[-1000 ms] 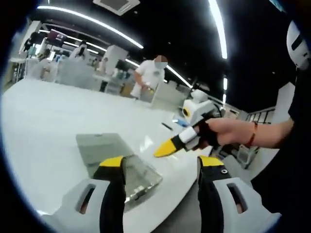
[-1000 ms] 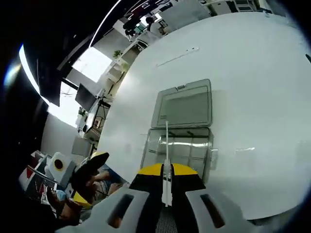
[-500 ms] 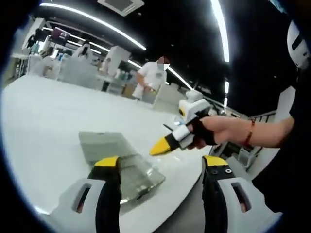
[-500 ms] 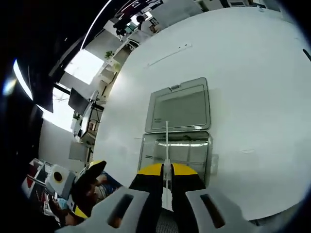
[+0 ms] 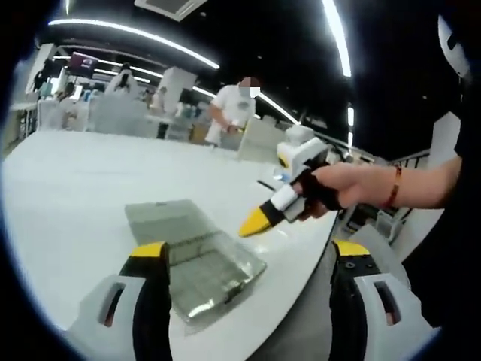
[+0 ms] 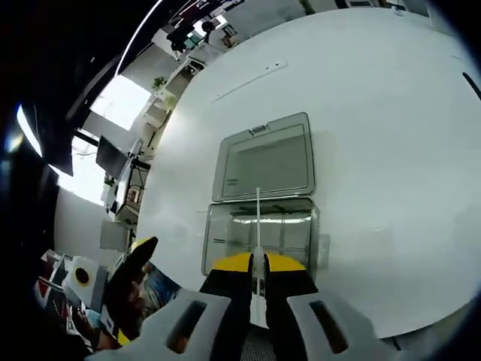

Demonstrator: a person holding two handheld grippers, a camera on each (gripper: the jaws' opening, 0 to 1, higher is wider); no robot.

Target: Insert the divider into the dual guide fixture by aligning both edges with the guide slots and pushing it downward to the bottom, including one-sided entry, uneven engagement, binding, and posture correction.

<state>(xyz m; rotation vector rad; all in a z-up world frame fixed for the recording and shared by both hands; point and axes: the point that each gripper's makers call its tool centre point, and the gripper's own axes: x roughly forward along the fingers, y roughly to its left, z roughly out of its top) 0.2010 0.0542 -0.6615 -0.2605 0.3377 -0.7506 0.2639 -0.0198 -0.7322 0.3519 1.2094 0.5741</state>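
Observation:
A clear plastic fixture box (image 6: pixel 225 235) lies on the white table (image 6: pixel 391 150), its hinged lid (image 6: pixel 267 158) open flat beyond it. My right gripper (image 6: pixel 258 262) is shut on a thin white divider (image 6: pixel 257 214), which I see edge-on, pointing over the middle of the box from above. In the left gripper view the same box (image 5: pixel 214 271) and lid (image 5: pixel 161 214) sit just ahead. My left gripper (image 5: pixel 249 252) is open with nothing between its jaws. The right gripper (image 5: pixel 259 220), held in a hand (image 5: pixel 331 188), hovers above the box's right side.
The table's curved edge (image 5: pixel 301 263) runs close to the box on my side. A person in white (image 5: pixel 233 113) stands behind the far side. A thin strip (image 6: pixel 248 81) lies far across the table. The left gripper (image 6: pixel 135 263) shows off the table's edge.
My left jaws stand wider apart than a second ago. The right gripper, still holding the divider, has drawn back slightly, so the box looks smaller and farther in its view.

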